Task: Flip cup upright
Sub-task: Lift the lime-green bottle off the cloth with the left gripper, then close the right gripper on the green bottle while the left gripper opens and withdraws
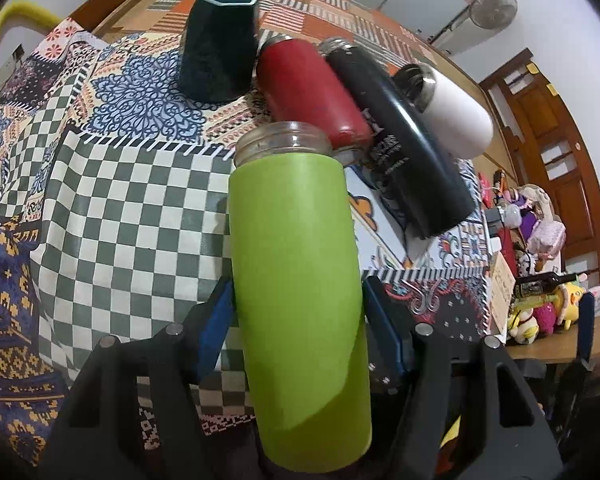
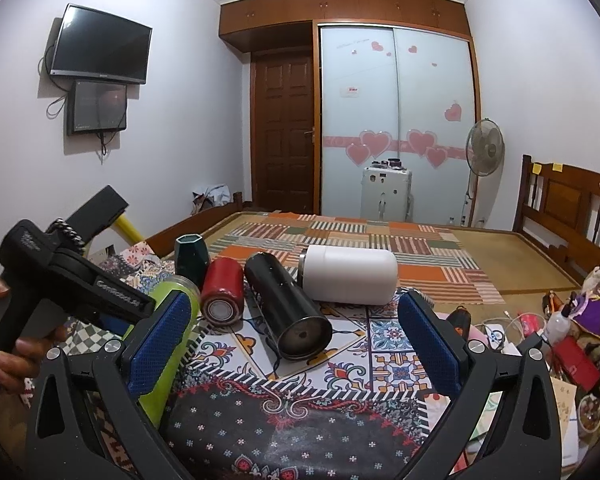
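Note:
My left gripper (image 1: 298, 312) is shut on a lime green cup (image 1: 296, 280), its clear threaded mouth pointing away from me, tilted above the patterned cloth (image 1: 132, 200). The green cup also shows at the left of the right wrist view (image 2: 172, 336), behind my right gripper's left finger. A red cup (image 2: 222, 290), a black cup (image 2: 288, 308) and a white cup (image 2: 348, 280) lie on their sides side by side. A dark green hexagonal cup (image 2: 191, 258) stands beyond them. My right gripper (image 2: 296, 344) is open and empty, in front of the black cup.
The cups lie on a bed covered with patchwork cloth. A wooden headboard (image 2: 572, 208) is at the right, with clutter of toys and bottles (image 2: 568, 332) beside the bed. A fan (image 2: 485, 148), a wardrobe and a door stand at the far wall.

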Available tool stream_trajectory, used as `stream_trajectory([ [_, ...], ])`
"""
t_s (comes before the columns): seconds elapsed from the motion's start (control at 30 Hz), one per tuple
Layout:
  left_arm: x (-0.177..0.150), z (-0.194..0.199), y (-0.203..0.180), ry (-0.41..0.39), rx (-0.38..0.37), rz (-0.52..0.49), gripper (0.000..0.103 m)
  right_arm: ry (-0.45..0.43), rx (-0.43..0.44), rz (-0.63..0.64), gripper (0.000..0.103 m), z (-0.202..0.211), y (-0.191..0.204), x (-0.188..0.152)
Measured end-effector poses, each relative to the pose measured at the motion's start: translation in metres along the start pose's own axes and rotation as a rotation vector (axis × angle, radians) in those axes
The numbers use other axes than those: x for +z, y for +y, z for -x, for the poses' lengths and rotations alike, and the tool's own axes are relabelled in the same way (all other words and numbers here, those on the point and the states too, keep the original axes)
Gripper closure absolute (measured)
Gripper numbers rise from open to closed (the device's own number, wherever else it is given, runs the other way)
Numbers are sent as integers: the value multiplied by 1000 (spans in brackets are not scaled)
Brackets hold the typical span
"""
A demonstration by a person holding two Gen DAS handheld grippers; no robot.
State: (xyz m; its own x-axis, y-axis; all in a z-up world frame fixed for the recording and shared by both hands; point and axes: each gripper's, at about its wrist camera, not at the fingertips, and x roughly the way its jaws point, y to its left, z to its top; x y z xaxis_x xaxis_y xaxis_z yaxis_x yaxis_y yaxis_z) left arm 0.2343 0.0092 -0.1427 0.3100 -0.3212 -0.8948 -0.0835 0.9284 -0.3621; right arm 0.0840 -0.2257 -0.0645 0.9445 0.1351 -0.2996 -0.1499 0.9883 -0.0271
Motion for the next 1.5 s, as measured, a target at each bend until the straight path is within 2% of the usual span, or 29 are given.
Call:
stream_trajectory([
  [0.4,0,-4,5,-6,-9,11,39,17,5,36,0,-6,11,-1],
  [0.63,-10,49,3,-147,-15,-87,39,21,9,58,0,-6,19,4],
  [0.8,-31,99,7,-336,54,-192,35,18,34,66,0,-5,27,12],
  [0.9,-46,121,12,-446,106,-254,28,27,58,77,0,-9,35,17],
  [0.97,-53,131,16,-501,131,-279,18,42,81,90,0,-14,43,19],
  [1.07,-65,138,30,-559,157,-285,15,87,137,108,0,-26,57,23],
  [1.17,-68,136,53,-576,164,-249,15,155,194,124,0,-45,73,25],
  [1.33,-74,125,95,-588,197,-172,15,310,287,158,0,-83,103,24],
  [1.5,-84,120,118,-609,224,-136,15,492,344,170,1,-123,127,15],
])
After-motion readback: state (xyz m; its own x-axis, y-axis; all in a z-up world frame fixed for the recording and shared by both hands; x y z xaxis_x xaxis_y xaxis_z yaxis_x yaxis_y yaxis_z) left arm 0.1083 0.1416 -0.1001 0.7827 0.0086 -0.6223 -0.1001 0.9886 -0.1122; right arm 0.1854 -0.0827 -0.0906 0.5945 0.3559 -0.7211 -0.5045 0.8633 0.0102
